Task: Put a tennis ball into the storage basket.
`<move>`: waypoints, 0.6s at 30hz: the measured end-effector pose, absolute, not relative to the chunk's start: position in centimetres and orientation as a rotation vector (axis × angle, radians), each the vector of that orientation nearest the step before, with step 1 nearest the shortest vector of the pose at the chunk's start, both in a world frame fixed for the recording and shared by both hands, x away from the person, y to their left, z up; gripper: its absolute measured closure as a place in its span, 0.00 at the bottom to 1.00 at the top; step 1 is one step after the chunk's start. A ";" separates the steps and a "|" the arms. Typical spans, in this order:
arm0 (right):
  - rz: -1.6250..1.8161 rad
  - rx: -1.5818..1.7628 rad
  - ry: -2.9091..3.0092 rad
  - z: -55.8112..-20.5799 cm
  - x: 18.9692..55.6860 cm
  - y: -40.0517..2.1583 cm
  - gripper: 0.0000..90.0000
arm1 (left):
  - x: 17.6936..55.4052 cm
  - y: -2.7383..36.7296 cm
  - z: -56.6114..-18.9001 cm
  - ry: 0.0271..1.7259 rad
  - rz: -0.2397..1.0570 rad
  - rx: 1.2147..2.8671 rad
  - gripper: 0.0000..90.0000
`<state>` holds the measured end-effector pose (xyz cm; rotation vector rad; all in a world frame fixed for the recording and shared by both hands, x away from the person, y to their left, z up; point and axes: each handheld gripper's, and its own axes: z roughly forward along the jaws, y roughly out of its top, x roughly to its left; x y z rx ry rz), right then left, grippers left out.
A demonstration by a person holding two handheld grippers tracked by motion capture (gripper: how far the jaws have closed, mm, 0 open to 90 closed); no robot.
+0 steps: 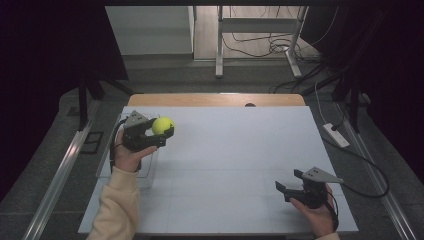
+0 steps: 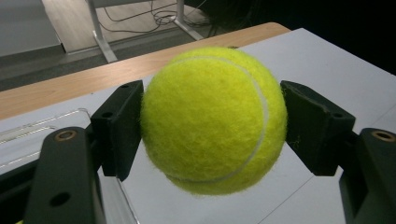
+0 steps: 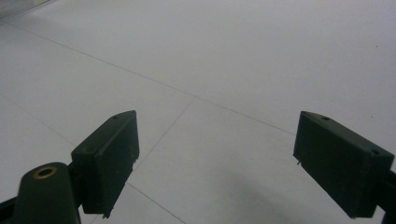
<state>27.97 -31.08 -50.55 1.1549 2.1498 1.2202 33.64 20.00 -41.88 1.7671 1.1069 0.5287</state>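
A yellow tennis ball (image 1: 163, 125) hangs above the white table's left side, clamped between the black jaws of my left gripper (image 1: 159, 131). In the left gripper view the ball (image 2: 214, 119) sits squeezed between both pads (image 2: 119, 126), held clear of the tabletop. My right gripper (image 1: 290, 184) rests low at the front right of the table, jaws spread wide. In the right gripper view its gripper (image 3: 217, 163) has nothing between the pads (image 3: 109, 156), just bare white tabletop.
A clear plastic container (image 1: 146, 170) stands at the table's left edge, under my left hand. The white table (image 1: 225, 155) ends in a wooden strip (image 1: 215, 99) at the far side. Desk legs and cables lie on the floor beyond.
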 end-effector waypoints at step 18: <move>1.217 1.154 2.151 -50.5 27.9 -31.0 0.16 | 33.8 21.8 -42.1 1.174 0.577 1.756 0.30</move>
